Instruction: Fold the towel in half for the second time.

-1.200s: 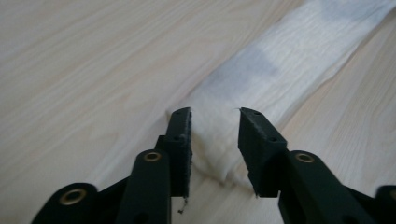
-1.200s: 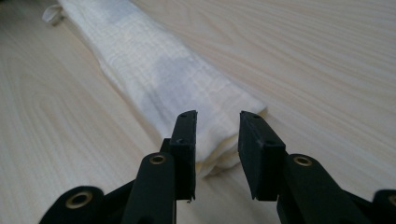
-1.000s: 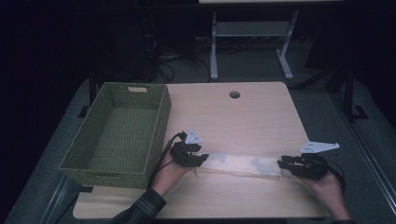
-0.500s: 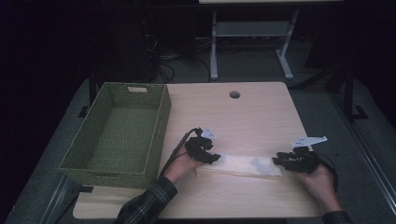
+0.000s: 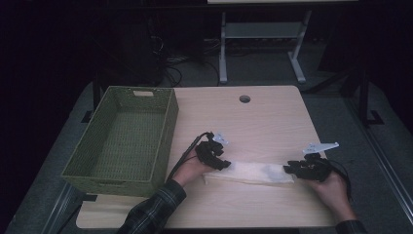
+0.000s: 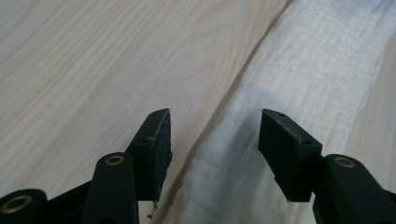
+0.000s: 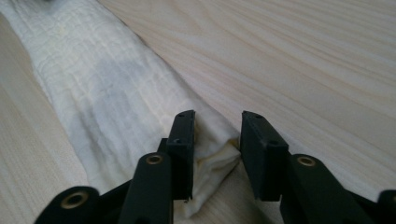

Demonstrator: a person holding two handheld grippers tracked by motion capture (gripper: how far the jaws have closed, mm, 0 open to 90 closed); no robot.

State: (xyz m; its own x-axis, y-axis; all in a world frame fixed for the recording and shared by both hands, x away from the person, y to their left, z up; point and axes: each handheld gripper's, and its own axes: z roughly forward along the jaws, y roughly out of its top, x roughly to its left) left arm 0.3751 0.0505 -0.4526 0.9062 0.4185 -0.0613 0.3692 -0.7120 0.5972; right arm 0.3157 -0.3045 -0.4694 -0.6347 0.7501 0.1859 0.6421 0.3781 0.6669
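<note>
Our left gripper (image 5: 220, 163) rests low at one end of the folded white cloth (image 5: 251, 172), jaws standing apart after just opening, the cloth's edge lying between them with neither pad pressing it. Our right gripper (image 5: 291, 169) sits at the cloth's other end; its jaws have just been closing, and a bunched corner of cloth (image 7: 215, 156) sits between its pads, though we cannot tell if they press it. Under both grippers lies a pale wood-grain table (image 5: 263, 122) with a round cable hole (image 5: 244, 99) beyond them. Beside the left gripper, away from the cloth, stands a green woven basket (image 5: 168, 117). Past the table the room is dark, with grey floor, cables and a white metal stand (image 5: 260, 31). We see no readable writing.
</note>
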